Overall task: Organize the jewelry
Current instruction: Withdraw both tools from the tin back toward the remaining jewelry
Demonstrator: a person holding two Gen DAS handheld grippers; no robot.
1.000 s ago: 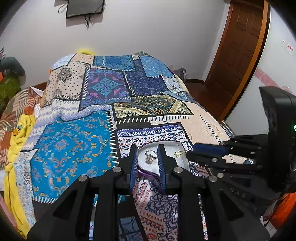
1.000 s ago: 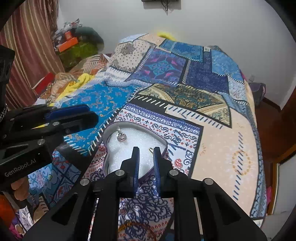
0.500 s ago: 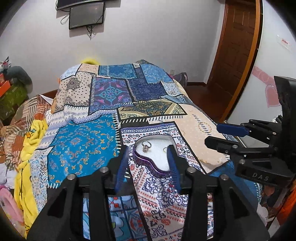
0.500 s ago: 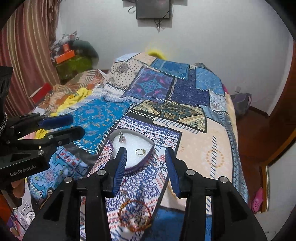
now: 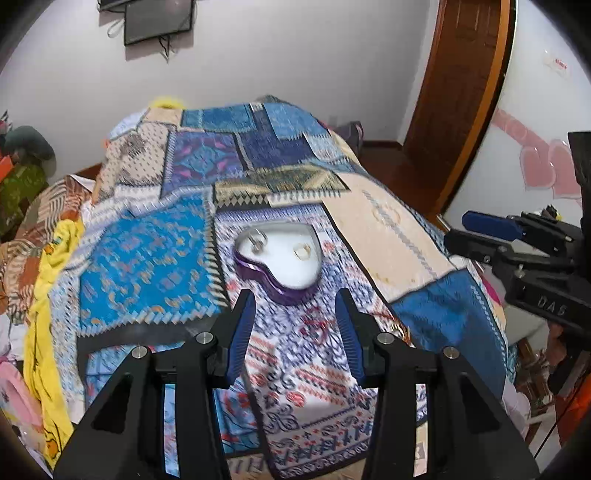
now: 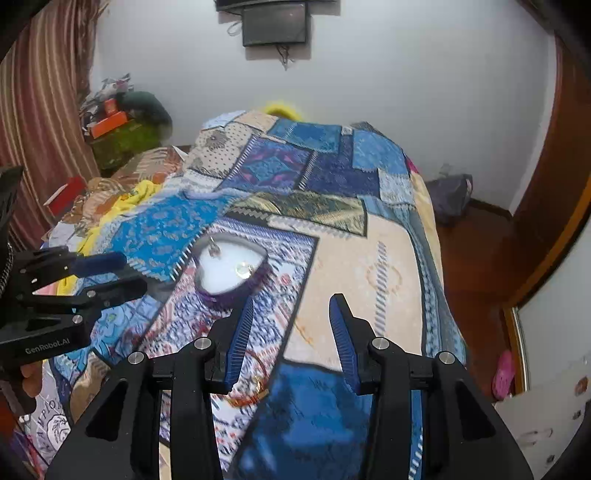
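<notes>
A heart-shaped tray with a purple wall and a white lining is seen lying on the patchwork bedspread, nearer the foot of the bed than its head. Two rings are held in it: one with a stone near the tray's far left lobe, another towards its right lobe; in the right wrist view they appear at and. A bangle is shown lying on the spread near the foot edge, apart from the tray and partly hidden behind the right gripper's left finger.

The left gripper is held above the spread just short of the tray, its blue-padded jaws spread wide and nothing between them. The right gripper is likewise spread apart and empty, poised over the spread's near right part, beside the tray. Each gripper is caught side-on in the other's view, the left at and the right at.

Beyond the bed, a dark screen is mounted on the white wall, a wooden door is seen at the right, and a striped curtain is hung at the left. Much of the spread is blurred.
</notes>
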